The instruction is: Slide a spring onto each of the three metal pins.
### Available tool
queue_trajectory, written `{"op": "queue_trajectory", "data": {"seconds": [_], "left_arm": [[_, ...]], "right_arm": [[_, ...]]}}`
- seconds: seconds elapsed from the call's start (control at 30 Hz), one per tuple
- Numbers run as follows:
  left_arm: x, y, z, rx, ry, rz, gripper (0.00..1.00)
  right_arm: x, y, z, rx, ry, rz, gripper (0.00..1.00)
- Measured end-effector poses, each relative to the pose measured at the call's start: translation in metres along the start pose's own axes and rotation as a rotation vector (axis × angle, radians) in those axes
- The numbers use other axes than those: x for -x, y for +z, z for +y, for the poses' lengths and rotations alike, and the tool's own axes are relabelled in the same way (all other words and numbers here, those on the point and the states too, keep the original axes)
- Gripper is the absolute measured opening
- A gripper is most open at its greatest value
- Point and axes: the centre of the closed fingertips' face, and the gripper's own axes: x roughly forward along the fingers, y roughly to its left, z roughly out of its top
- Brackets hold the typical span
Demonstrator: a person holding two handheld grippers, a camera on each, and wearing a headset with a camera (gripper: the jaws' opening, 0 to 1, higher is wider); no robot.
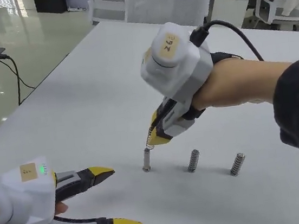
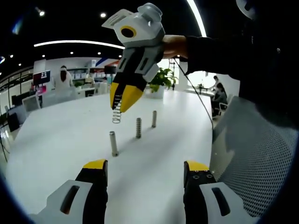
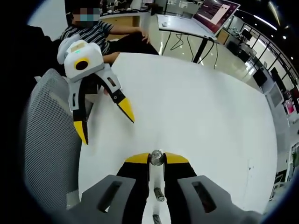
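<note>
Spring (image 2: pixel 116 112), clamped in the right hand-held gripper (image 2: pixel 125 97), hangs just above the bare pin (image 2: pixel 113 143) for threading; left hand-held gripper (image 2: pixel 145 164) idles, jaws apart.

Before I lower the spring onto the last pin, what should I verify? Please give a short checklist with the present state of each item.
1. The right gripper holds the spring firmly: ok, jaws shut on its upper part.
2. The bare pin stands upright on the table: ok.
3. The spring's lower end is centred over that pin: cannot tell. It hangs just above the pin top, but the exact line-up is unclear.
4. The other two springs sit on their pins: ok.
5. The left gripper is out of the way: ok. It is open, holds nothing and is off to the side.
</note>
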Motion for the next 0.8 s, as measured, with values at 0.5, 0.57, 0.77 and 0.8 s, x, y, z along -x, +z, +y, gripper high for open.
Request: {"op": "queue_trajectory", "data": {"seconds": [0.5,0.57,0.77,0.8], "left_arm": [[0.002,-0.004,0.002,0.005,0.004,0.005,0.6],[0.003,-0.005,0.003,0.006,0.004,0.004,0.6],[0.004,-0.006,0.005,0.008,0.006,0.003,0.59],[0.004,-0.006,0.005,0.007,0.005,0.004,0.59]], "right_arm": [[-0.017,-0.006,-0.004,-0.024,0.021,0.021,0.08],[-0.019,-0.007,-0.005,-0.023,0.022,0.025,0.08],[-0.024,-0.008,-0.005,-0.032,0.028,0.032,0.08],[-0.024,-0.009,-0.006,-0.033,0.028,0.033,0.08]]}}
